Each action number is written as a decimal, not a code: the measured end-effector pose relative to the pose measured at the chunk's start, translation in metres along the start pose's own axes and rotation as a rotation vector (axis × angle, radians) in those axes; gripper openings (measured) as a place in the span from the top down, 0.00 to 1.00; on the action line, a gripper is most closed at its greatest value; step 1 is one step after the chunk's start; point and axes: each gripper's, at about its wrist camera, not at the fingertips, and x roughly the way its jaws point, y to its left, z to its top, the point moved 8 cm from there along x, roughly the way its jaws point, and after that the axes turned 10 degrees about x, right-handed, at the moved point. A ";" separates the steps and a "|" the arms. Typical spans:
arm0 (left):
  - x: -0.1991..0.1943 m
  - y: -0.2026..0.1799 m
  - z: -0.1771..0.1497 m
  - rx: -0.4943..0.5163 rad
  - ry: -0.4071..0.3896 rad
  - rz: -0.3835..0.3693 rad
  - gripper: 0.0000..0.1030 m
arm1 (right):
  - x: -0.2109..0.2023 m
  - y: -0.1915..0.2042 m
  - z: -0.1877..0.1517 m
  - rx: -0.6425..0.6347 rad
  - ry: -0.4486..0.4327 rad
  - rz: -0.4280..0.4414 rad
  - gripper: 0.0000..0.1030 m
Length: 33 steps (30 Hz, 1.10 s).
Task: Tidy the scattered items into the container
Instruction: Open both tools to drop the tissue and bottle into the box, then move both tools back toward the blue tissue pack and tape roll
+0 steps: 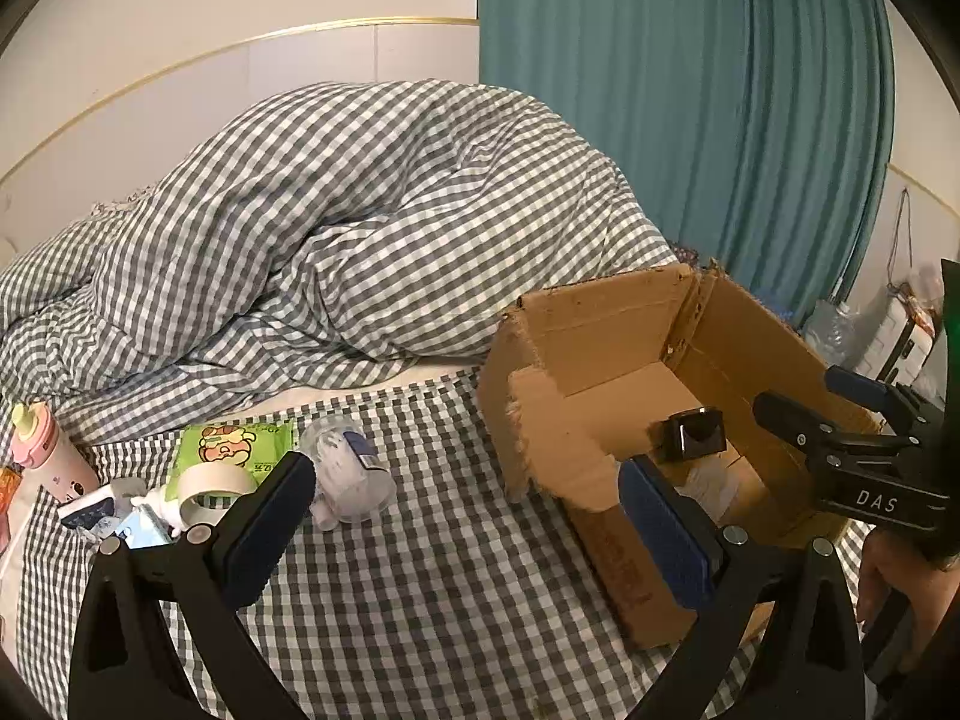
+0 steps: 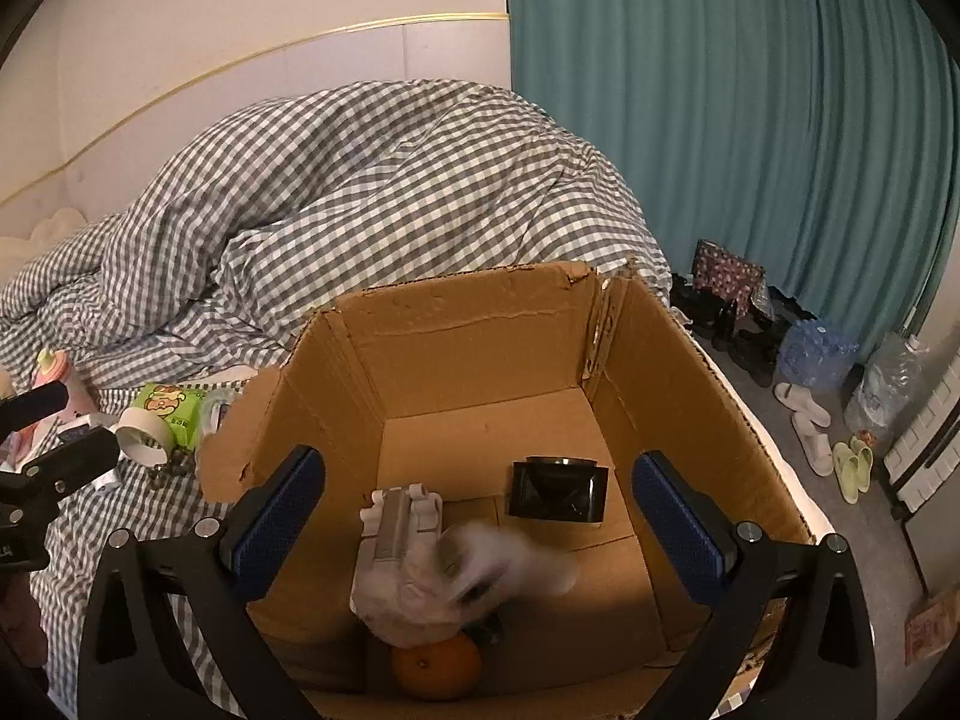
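A rumpled grey-and-white checked duvet (image 1: 360, 210) is lying heaped across the bed, and an open brown cardboard box (image 2: 480, 324) is sitting on the checked sheet beside it. Inside the box, a blurred white object (image 2: 420, 576), possibly plastic packaging, is resting above a round orange fruit (image 2: 438, 669), with a black square case (image 2: 558, 492) nearby. The right gripper (image 2: 480, 522) is hovering over the box, fingers spread wide and holding nothing. The left gripper (image 1: 462, 528) is hanging wide open and empty too, near a clear plastic bottle (image 1: 351, 468), a green cartoon packet (image 1: 234, 450) and a white tape roll (image 1: 210, 489).
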 end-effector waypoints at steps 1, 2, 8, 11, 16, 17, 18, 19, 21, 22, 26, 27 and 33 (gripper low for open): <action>-0.001 0.001 -0.001 -0.001 -0.002 0.001 0.00 | -0.001 0.000 0.000 0.000 -0.002 0.002 0.00; -0.002 0.002 -0.001 -0.003 -0.003 0.002 0.00 | -0.003 0.001 0.001 0.000 -0.004 0.002 0.00; -0.014 0.010 -0.003 -0.012 -0.017 0.011 0.00 | -0.017 0.011 0.005 -0.007 -0.022 0.009 0.00; -0.023 0.018 -0.003 -0.019 -0.026 0.020 0.00 | -0.025 0.019 0.007 -0.016 -0.032 0.010 0.00; -0.046 0.036 -0.006 -0.038 -0.048 0.043 0.00 | -0.043 0.037 0.012 -0.028 -0.054 0.015 0.00; -0.051 0.040 -0.006 -0.043 -0.052 0.048 0.00 | -0.047 0.042 0.013 -0.032 -0.059 0.017 0.00; -0.056 0.045 -0.007 -0.048 -0.056 0.053 0.00 | -0.052 0.048 0.014 -0.037 -0.066 0.021 0.00; -0.061 0.050 -0.009 -0.054 -0.061 0.060 0.00 | -0.056 0.052 0.014 -0.041 -0.070 0.024 0.00; -0.073 0.063 -0.012 -0.068 -0.071 0.075 0.00 | -0.064 0.064 0.015 -0.052 -0.080 0.033 0.00; -0.079 0.069 -0.014 -0.074 -0.076 0.083 0.00 | -0.069 0.071 0.015 -0.059 -0.086 0.039 0.00; -0.104 0.100 -0.025 -0.104 -0.089 0.124 0.00 | -0.083 0.099 0.014 -0.082 -0.101 0.070 0.00; -0.109 0.107 -0.028 -0.110 -0.091 0.133 0.00 | -0.087 0.107 0.013 -0.087 -0.105 0.080 0.00; -0.143 0.148 -0.050 -0.155 -0.106 0.195 0.00 | -0.105 0.147 0.006 -0.114 -0.131 0.128 0.00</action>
